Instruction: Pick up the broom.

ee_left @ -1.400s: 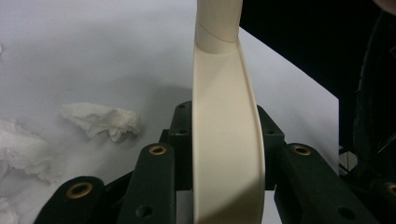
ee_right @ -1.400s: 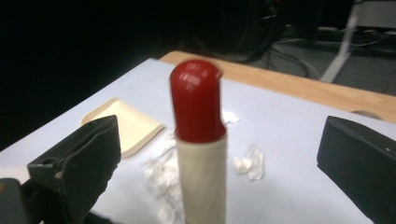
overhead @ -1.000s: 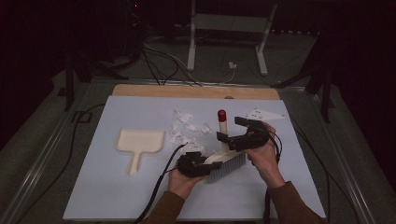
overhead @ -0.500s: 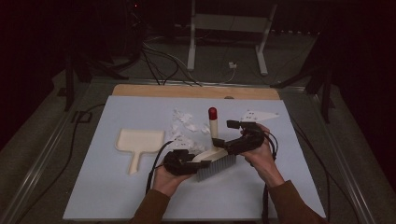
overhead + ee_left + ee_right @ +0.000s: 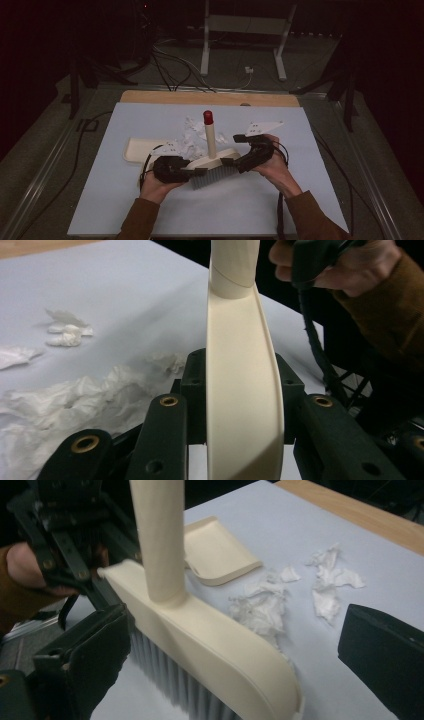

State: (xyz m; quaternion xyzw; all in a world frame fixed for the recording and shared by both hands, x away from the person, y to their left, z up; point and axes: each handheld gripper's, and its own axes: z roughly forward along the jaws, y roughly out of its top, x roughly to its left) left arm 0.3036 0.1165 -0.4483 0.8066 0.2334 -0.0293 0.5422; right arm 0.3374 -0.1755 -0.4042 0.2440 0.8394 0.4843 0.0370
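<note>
A cream hand brush with grey bristles stands on the pale mat, its red-tipped handle pointing up. My left gripper is shut on the brush head's left end; in the left gripper view the cream head is clamped between the black jaws. My right gripper stands open at the brush's right end. In the right gripper view the brush lies between its wide-apart jaws, the right jaw well clear of it. Crumpled white paper scraps lie just behind the brush, next to a cream dustpan.
The pale mat covers the table, with a wooden strip along its far edge. Black cables trail off the left side. A metal stand is on the floor beyond. More paper scraps are scattered on the mat.
My left hand has carried the brush leftward, closer to the paper scraps and the dustpan. The right hand has stayed almost in place, at the brush's right end.
</note>
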